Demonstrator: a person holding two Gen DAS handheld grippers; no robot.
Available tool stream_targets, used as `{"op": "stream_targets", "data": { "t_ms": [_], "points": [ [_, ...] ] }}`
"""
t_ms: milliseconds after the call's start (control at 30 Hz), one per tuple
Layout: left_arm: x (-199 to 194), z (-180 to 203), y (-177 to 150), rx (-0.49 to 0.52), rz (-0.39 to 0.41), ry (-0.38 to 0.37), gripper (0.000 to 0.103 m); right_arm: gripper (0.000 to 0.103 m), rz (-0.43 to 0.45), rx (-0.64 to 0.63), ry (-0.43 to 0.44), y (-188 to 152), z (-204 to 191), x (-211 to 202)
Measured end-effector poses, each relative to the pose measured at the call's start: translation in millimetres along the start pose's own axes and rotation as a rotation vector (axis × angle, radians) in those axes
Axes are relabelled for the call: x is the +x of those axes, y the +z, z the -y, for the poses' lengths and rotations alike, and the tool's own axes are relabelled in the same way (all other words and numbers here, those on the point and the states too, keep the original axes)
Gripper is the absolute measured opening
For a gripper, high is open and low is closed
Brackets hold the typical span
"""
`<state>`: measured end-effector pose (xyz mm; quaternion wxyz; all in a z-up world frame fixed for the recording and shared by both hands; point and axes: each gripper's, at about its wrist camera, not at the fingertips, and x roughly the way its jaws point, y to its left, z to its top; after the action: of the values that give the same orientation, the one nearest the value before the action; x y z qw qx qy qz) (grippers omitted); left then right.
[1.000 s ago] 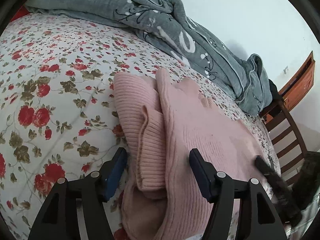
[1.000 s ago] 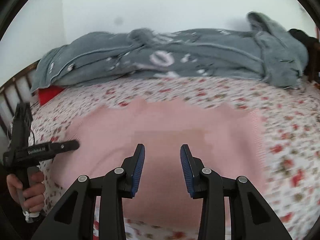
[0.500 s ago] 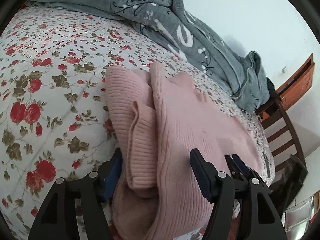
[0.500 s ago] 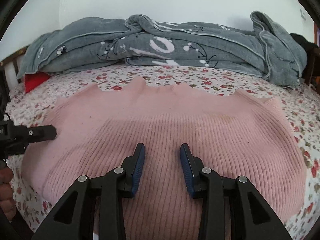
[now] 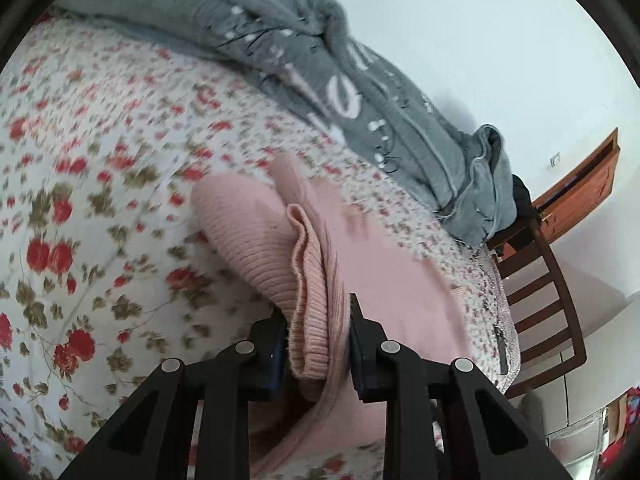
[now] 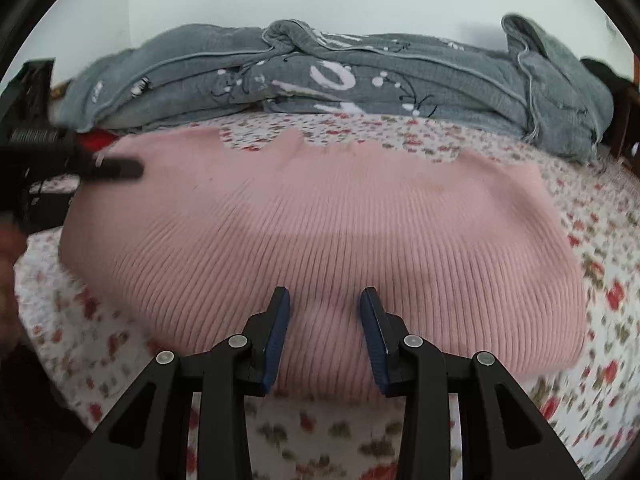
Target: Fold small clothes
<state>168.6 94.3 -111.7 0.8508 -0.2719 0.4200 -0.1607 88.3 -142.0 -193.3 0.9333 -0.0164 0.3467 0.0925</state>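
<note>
Gripping: left gripper [image 5: 318, 344] is pinching the pink sweater [image 5: 384, 280] cuff, lower centre.
Waiting: right gripper [image 6: 325, 340] is hovering parted over the hem, holding nothing.
Lying: sweater is spreading mid-frame across the floral bedsheet [image 6: 600, 344].
Advising: keeping the ribbed layers pinched together while carrying the sleeve inward.

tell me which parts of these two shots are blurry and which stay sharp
Left wrist view: the floral bedsheet and grey blanket are motion-smeared, while the left gripper and the pink sweater fold it clamps stay crisp. Right wrist view: the right gripper is sharp, the sweater's near ribbing fairly clear, its far edge and the sheet smeared; both views bow with fisheye distortion.
</note>
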Motion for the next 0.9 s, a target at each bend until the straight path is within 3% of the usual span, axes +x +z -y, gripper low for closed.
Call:
{"op": "stream_targets", "data": {
  "t_ms": [133, 367, 567, 667, 733, 800, 900],
  "points": [
    [-6.1, 43.0, 9.2, 0.056, 0.011, 0.029, 0.024, 0.035, 0.008, 0.065, 0.096, -7.8, 23.9, -26.8],
    [33.5, 149.2, 0.9, 0.169, 0.001, 0.018, 0.024, 0.035, 0.21, 0.15, -0.006, -15.9, 87.2, -115.4],
    [128.1, 218.5, -61.7, 0.258, -0.133, 0.025, 0.024, 0.035, 0.265, 0.255, -0.146, -30.4, 145.2, -153.7],
    [160.9, 231.0, -89.0, 0.306, -0.221, 0.009, 0.024, 0.035, 0.25, 0.284, -0.145, -38.3, 164.5, -160.5],
    [158.8, 238.6, -92.7, 0.349, -0.204, 0.007, 0.031, 0.035, 0.242, 0.278, -0.166, -41.6, 173.4, -164.0],
    [145.0, 243.6, -85.0, 0.366, -0.196, -0.055, 0.059, 0.035, 0.235, 0.273, -0.173, -44.8, 179.8, -165.0],
    [113.2, 235.8, -68.2, 0.35, -0.138, -0.133, 0.062, 0.035, 0.219, 0.302, -0.121, -44.2, 187.4, -159.0]
  ]
}}
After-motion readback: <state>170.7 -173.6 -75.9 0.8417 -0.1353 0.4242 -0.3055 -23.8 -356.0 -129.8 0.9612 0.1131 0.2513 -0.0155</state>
